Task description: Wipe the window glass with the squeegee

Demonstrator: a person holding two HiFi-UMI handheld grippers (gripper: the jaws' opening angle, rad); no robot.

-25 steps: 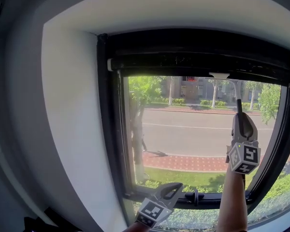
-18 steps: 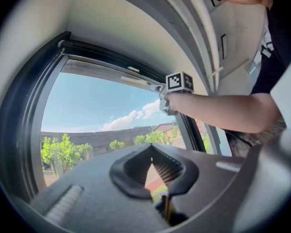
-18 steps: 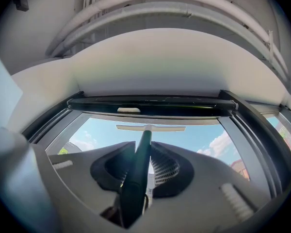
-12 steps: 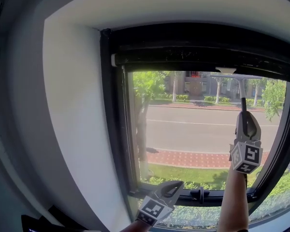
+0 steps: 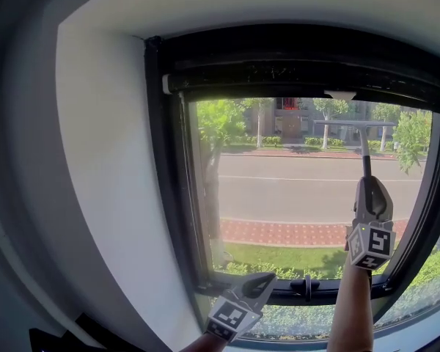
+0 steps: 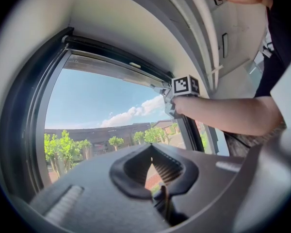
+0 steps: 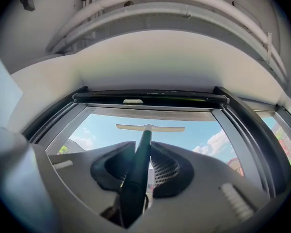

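The window glass point(image 5: 279, 189) sits in a black frame, with a street and trees showing through it. The squeegee point(image 5: 365, 160) stands upright against the right part of the pane, its pale blade point(image 5: 354, 123) lying level a little below the top frame. My right gripper point(image 5: 368, 183) is shut on the dark handle from below. In the right gripper view the handle runs up between the jaws to the blade point(image 7: 150, 127). My left gripper point(image 5: 266, 280) is shut and empty, low by the bottom frame rail, and its meeting tips point(image 6: 152, 148) show in the left gripper view.
A black latch handle point(image 5: 306, 284) sits on the bottom frame rail between the two grippers. A white wall reveal point(image 5: 110, 196) bounds the window on the left and a dark blind housing point(image 5: 293, 75) runs along the top. A person's forearm point(image 6: 218, 114) reaches to the right gripper's marker cube point(image 6: 185, 85).
The squeegee blade has come down from the top edge of the glass, and my right gripper has dropped with it. My left gripper has stayed by the bottom rail.
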